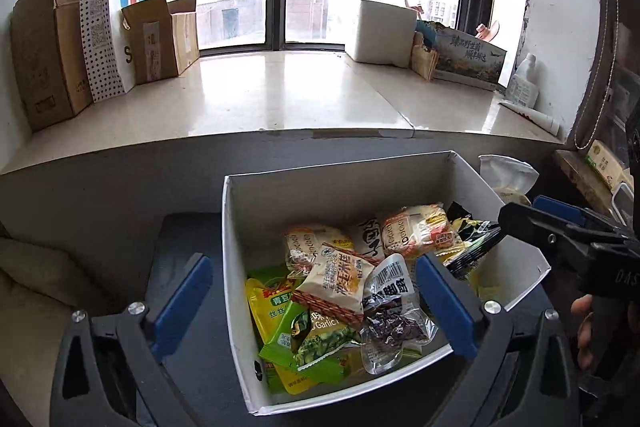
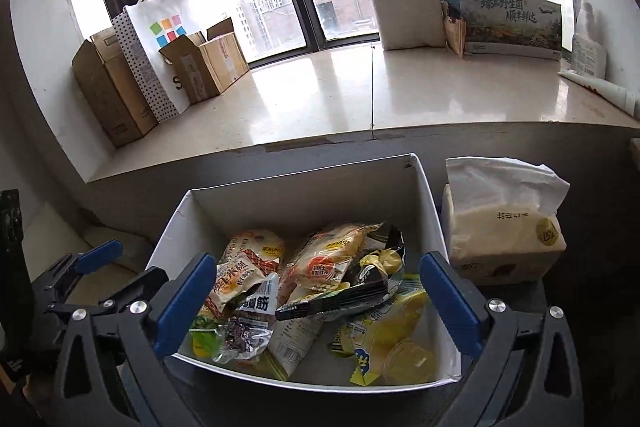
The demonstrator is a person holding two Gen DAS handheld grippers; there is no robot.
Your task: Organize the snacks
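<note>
A white open box [image 1: 236, 267] [image 2: 424, 187] stands on a dark stool and holds several snack packets: a green garlic-pea pack [image 1: 320, 343], a clear pack of dark dried fruit [image 1: 394, 323] [image 2: 240, 335], orange-and-white packs [image 1: 416, 227] [image 2: 328, 263], a black pack [image 2: 360, 291] and a yellow pack [image 2: 396, 339]. My left gripper [image 1: 316, 303] is open and empty, its jaws wide over the box's near left part. My right gripper [image 2: 316, 299] is open and empty over the box's near side; it also shows in the left wrist view [image 1: 532, 223] at the right.
A tissue pack [image 2: 504, 227] [image 1: 508, 175] sits right of the box. Beyond is a pale stone window ledge [image 1: 280, 95] [image 2: 440, 91] with cardboard boxes [image 1: 44, 47] [image 2: 112, 87], a white paper bag [image 1: 128, 3] and a printed carton [image 2: 508, 23].
</note>
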